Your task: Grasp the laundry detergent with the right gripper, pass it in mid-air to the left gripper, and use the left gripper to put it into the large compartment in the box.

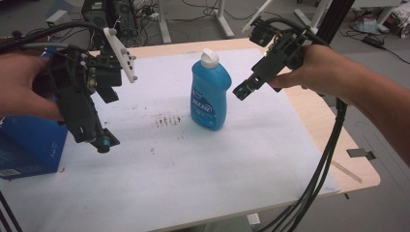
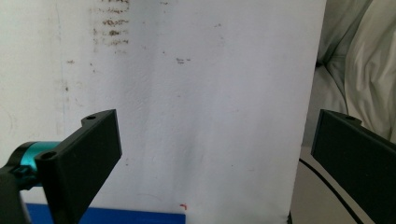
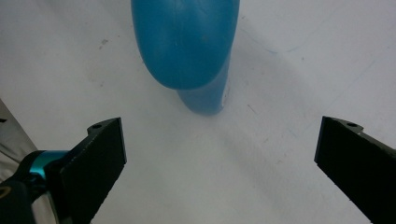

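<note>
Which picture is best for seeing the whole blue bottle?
The high view: the blue bottle stands upright on the white sheet, white cap and label visible. The right gripper view gives a close look at its blue body, cap cropped. The left gripper view faces the stained sheet instead.

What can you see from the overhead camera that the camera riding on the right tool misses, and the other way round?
The high view takes in the blue plastic bottle's white cap and label, the dark blue cardboard box, the left tool and the brown smudges. The right gripper view gives a close look between its own wide-open black jaws, right tool, at the bottle's rounded shoulder. Both share the blue plastic bottle standing on the white sheet.
</note>
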Demonstrator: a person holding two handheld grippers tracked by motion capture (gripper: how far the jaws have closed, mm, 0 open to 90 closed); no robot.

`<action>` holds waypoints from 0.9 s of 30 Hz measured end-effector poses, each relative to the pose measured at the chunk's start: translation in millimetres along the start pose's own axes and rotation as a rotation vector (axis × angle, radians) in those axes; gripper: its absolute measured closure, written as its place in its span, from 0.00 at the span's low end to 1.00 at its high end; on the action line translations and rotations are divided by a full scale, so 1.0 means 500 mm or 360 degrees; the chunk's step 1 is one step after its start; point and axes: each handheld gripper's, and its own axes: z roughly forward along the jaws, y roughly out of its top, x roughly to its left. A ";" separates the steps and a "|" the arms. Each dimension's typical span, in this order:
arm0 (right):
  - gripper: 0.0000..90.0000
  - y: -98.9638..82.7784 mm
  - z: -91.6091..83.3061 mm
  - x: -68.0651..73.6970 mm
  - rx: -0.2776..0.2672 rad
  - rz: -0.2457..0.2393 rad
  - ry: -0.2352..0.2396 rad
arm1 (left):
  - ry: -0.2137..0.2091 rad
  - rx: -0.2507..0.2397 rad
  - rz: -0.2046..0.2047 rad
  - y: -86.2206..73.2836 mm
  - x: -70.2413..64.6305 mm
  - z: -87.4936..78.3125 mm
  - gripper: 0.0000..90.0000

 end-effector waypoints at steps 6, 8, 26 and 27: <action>0.01 -0.017 0.013 0.002 -0.0106 0.0012 -0.0004 | -0.0003 0.0001 -0.0003 -0.001 0.003 0.003 0.02; 0.01 -0.029 0.020 -0.003 -0.0183 0.0045 0.0011 | -0.0008 0.0001 -0.0003 -0.001 0.004 0.003 0.02; 0.01 -0.085 0.073 0.001 -0.0496 0.0106 0.0036 | -0.0022 0.0005 -0.0012 -0.005 0.014 0.007 0.02; 0.01 -0.086 0.077 0.002 -0.0512 0.0106 0.0025 | -0.0022 0.0006 -0.0011 -0.005 0.014 0.007 0.02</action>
